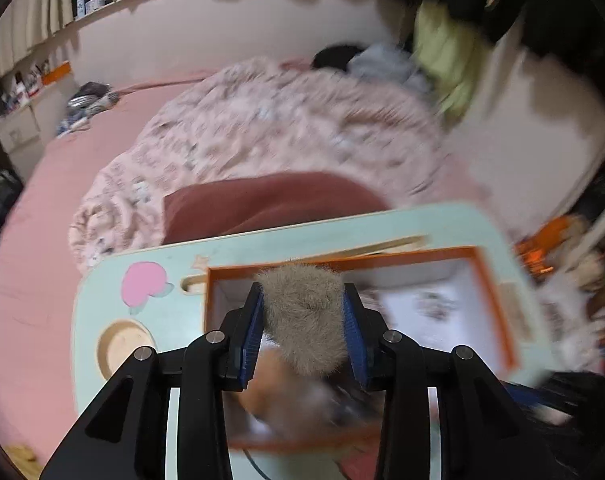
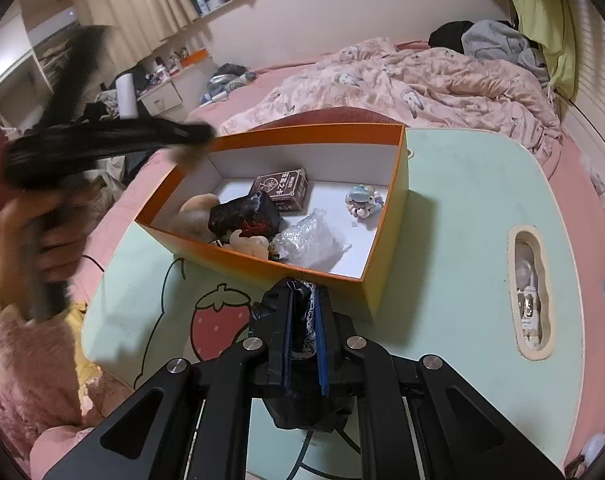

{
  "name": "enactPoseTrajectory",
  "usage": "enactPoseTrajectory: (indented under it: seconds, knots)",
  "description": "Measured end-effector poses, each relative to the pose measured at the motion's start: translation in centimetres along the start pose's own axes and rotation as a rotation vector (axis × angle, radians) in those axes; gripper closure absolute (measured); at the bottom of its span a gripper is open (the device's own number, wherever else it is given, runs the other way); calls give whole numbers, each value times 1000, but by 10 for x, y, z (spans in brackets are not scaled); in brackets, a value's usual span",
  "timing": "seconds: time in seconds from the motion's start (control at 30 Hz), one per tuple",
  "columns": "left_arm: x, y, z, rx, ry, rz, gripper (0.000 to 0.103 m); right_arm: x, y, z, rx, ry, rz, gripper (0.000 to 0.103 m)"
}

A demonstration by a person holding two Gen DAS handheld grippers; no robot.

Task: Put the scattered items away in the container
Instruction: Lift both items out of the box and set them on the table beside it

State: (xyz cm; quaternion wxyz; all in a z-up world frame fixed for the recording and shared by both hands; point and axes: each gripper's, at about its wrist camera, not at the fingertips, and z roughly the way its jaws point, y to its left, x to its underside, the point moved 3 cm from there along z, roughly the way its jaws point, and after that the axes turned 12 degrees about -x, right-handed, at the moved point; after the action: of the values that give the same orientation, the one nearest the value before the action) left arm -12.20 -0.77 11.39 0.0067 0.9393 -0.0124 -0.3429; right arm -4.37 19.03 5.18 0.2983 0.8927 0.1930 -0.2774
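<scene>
My left gripper [image 1: 302, 296] is shut on a beige furry puff [image 1: 306, 320], its blue pads pressing both sides, above the near left corner of the orange box [image 1: 498, 300]. In the right wrist view that gripper [image 2: 102, 144] is a black blur over the box's left rim, held by a hand [image 2: 42, 240]. My right gripper [image 2: 305, 296] is shut on a black bit of cloth with lace [image 2: 306, 408], just before the near wall of the orange box [image 2: 262, 268]. Inside lie a dark brown packet [image 2: 284, 190], a black pouch [image 2: 242, 212], a clear plastic bag [image 2: 310, 240] and a bead trinket [image 2: 362, 200].
The box stands on a mint-green lap table [image 2: 462, 200] with a strawberry picture [image 2: 218, 324] and a slot [image 2: 530, 292] at the right. Behind it lie a dark red cushion [image 1: 270, 200] and a pink quilt [image 2: 422, 80] on the bed.
</scene>
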Motion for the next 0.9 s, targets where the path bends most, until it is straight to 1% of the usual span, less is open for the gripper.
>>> enactPoseTrajectory:
  seconds: [0.07,0.13,0.23,0.27,0.37,0.5,0.57,0.6,0.67,0.7,0.73,0.8,0.9]
  knots:
    - [17,1,-24,75,-28,0,65,0,-1,3,0,3,3,90]
    - [40,1,-34,102,-31,-3,65,1,-2,7,1,12,8,90]
    - [77,-5,-28,145,19,-11,65,3,-6,16,2,36,21,89]
    - [89,-8,-22,149,35,-8,65,4,-7,19,4,40,25,88]
    - [110,-19,-5,135,50,1,65,5,-9,22,14,27,25,84]
    - [122,-33,13,103,37,27,64,6,-15,15,-8,-19,45,67]
    - [125,-38,14,80,9,43,62,6,-17,8,-35,-50,62,66]
    - [127,-40,13,69,-6,50,59,6,-17,5,-43,-65,63,65]
    - [129,-41,11,54,-25,53,49,5,-15,-3,-50,-102,58,64]
    - [131,-40,9,56,-39,48,41,5,-13,-7,-54,-118,58,62]
    - [131,-40,5,66,-64,39,38,4,-12,-9,-59,-127,58,62]
    - [132,-36,1,85,-88,27,36,3,-11,-13,-64,-139,62,61]
    - [130,-29,0,91,-94,0,35,2,-12,-14,-60,-145,73,61]
